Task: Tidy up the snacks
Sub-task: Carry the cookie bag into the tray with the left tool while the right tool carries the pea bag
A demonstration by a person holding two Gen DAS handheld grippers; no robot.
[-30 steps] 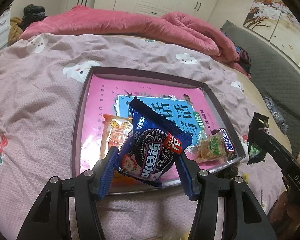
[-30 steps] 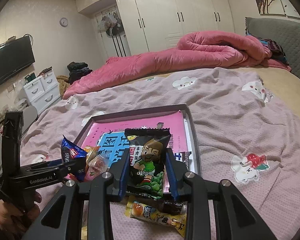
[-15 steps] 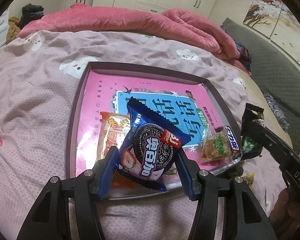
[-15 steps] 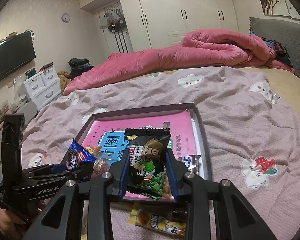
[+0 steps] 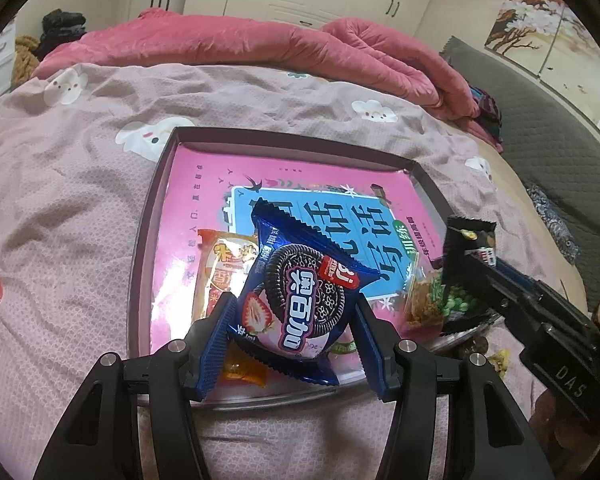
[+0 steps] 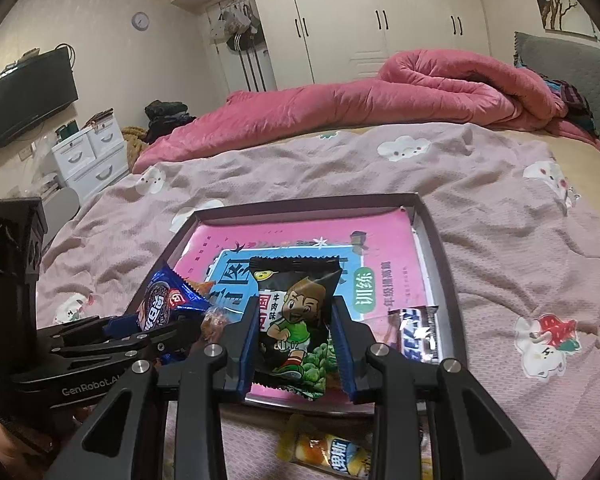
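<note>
A pink-quilted bed carries a dark-rimmed tray lined with a pink book cover. Over its near edge, the left gripper is clamped on a blue Oreo packet. The right gripper — stamped "DAS" — grips a black green-pea packet, now nearer the tray's near right corner than a second ago.

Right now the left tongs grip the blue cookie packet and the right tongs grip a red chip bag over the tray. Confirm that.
Not quite. The left tongs do grip the blue cookie packet, but the right tongs grip a black green-pea packet, not a red chip bag, as the right wrist view shows. Both hang over the tray.
</note>
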